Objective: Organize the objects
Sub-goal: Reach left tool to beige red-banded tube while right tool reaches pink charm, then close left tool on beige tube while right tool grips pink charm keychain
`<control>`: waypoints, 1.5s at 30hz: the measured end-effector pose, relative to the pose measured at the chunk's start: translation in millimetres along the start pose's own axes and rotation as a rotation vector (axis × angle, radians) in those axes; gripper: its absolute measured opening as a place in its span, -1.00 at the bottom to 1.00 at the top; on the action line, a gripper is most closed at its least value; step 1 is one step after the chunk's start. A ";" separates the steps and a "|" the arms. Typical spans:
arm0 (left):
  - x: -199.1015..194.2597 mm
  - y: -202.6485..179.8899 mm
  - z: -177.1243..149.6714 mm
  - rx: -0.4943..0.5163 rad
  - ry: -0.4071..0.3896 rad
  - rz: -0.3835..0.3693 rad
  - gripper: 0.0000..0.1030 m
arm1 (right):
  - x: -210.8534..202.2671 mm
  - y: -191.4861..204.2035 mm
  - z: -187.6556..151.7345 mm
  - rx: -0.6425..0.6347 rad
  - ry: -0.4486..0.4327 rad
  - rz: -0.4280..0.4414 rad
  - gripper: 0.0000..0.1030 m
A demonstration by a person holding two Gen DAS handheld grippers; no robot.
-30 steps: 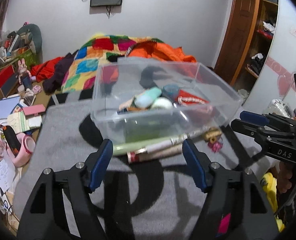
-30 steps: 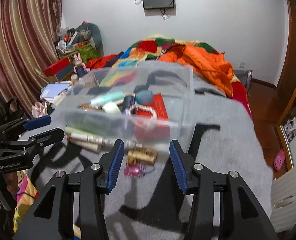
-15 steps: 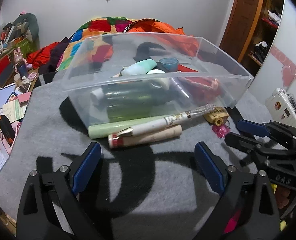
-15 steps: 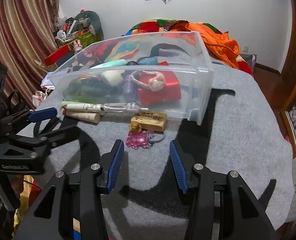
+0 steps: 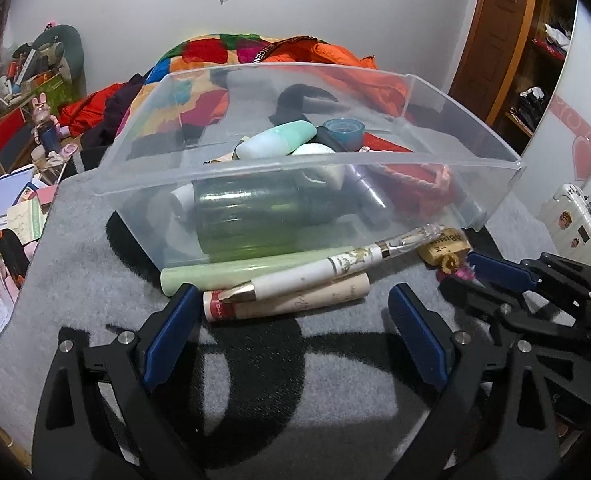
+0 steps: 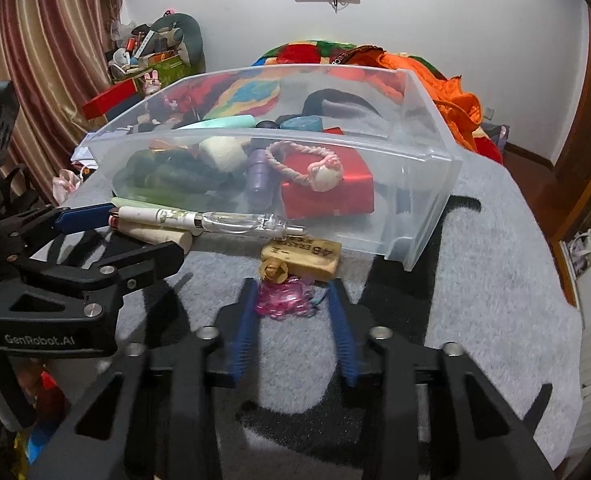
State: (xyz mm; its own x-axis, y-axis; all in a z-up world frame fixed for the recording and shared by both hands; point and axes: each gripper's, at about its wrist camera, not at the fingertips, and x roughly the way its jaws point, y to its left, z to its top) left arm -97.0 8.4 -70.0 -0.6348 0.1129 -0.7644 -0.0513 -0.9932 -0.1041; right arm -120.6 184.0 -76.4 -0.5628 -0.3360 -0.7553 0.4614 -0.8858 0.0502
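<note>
Grey felt table [image 6: 495,280], clear bin [image 6: 415,184] just beyond both claws. Right claw [image 6: 291,312] closing round pink charm [image 6: 283,300], pads not yet on it; may snag the eraser [image 6: 303,254] touching it. Left claw [image 5: 291,320] wide open, nothing gripped, pens [image 5: 295,280] just ahead; could roll off.

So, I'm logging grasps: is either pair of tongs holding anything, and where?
Nothing is held yet. The right tongs are closing around the pink trinket; the left tongs stand open before the tubes.
</note>
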 end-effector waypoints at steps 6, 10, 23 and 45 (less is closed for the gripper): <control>1.6 -4.0 -7.7 0.001 -0.014 0.047 0.52 | -5.6 -5.4 -5.2 0.017 -0.009 0.033 -0.81; -3.3 0.0 -9.1 -0.013 -0.019 0.040 0.26 | -9.2 -10.9 -8.8 0.039 -0.012 0.051 -0.83; -14.3 2.3 -10.8 -0.041 0.010 -0.037 0.50 | -21.1 -17.4 -11.9 0.071 -0.004 0.087 -0.82; 5.0 -20.1 -6.9 -0.028 -0.013 0.105 0.62 | 0.0 -11.1 -0.8 0.038 -0.004 0.137 -0.82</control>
State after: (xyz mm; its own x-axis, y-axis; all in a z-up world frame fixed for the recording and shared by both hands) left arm -93.8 29.1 -76.1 -0.6456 0.0078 -0.7636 0.0374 -0.9984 -0.0418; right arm -125.2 194.1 -77.5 -0.4989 -0.4561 -0.7369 0.5078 -0.8429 0.1779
